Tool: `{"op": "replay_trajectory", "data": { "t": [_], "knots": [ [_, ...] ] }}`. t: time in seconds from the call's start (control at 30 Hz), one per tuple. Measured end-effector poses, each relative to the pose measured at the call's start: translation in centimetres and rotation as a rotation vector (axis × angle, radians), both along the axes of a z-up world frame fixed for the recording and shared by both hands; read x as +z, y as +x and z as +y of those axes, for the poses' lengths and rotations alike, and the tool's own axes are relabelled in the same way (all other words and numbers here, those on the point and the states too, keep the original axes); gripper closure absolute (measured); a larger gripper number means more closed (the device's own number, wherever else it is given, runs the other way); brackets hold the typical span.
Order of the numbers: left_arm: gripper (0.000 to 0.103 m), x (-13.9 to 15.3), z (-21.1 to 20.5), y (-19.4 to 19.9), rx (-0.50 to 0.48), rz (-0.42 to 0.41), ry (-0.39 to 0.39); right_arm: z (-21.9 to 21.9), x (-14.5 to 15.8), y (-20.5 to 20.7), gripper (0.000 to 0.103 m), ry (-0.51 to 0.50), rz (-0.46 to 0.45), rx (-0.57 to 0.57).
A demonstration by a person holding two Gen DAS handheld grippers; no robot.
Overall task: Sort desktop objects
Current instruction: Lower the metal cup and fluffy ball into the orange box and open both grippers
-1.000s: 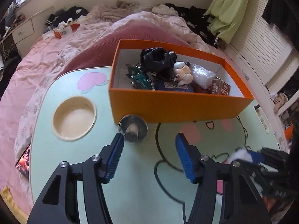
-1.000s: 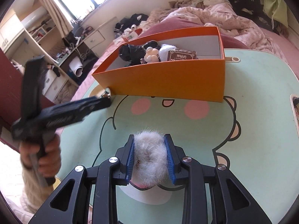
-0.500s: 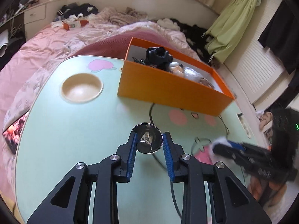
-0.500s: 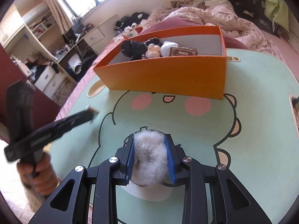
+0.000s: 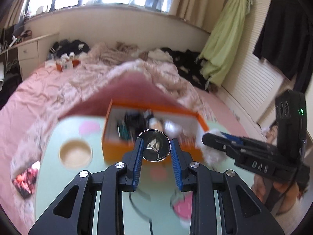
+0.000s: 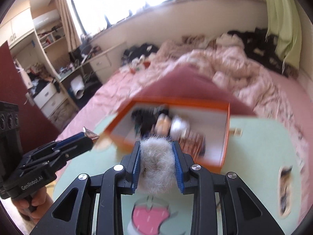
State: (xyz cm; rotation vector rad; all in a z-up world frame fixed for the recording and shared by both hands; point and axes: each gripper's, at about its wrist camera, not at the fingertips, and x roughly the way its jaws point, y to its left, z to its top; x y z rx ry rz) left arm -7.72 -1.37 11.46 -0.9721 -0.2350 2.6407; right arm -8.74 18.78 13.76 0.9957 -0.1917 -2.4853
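Observation:
My left gripper is shut on a small shiny metal cup, held above the mint-green table in front of the orange box. The box holds several items, blurred by motion. My right gripper is shut on a grey-white fluffy ball, also lifted, with the orange box just beyond it. In the left wrist view the right gripper shows at the right with the fluffy ball. In the right wrist view the left gripper appears at the left, with the metal cup at its tip.
A round cup recess sits in the table left of the box. A phone lies at the table's left edge. A pink bed with crumpled bedding surrounds the table. A hand holds the left gripper.
The left gripper closed on the metal cup and lifted it. Both grippers have risen and tilted up, so the box now sits lower and the window shows.

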Motion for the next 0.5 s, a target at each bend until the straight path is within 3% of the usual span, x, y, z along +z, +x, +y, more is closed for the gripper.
{"op": "replay_trajectory", "data": {
  "t": [0.13, 0.2, 0.23, 0.27, 0.33, 0.4, 0.5],
  "knots": [
    [0.074, 0.0, 0.5, -4.7, -0.02, -0.039, 0.034, -0.5, -0.4, -3.5, 0.072, -0.027, -0.018, -0.025],
    [0.073, -1.5, 0.7, -7.1, -0.036, -0.131, 0.041, -0.7, -1.0, -5.0, 0.053, -0.078, -0.035, 0.012],
    [0.073, -2.5, 0.6, -8.0, -0.033, -0.185, 0.058, -0.9, -1.5, -5.7, 0.03, -0.102, -0.051, 0.037],
    [0.068, -3.4, 0.1, -8.8, -0.017, -0.226, 0.089, -0.9, -2.1, -6.1, 0.026, -0.103, -0.066, 0.027],
    [0.058, -4.7, -0.8, -9.0, 0.02, -0.253, 0.137, -0.7, -2.6, -6.1, 0.026, -0.09, -0.072, 0.003],
    [0.036, -5.4, -1.7, -8.7, 0.059, -0.247, 0.142, -0.5, -3.0, -5.6, 0.026, -0.079, -0.072, -0.003],
    [0.033, -5.7, -1.5, -8.0, 0.057, -0.214, 0.085, -0.2, -3.5, -4.8, 0.026, -0.008, -0.059, -0.038]
  ]
}}
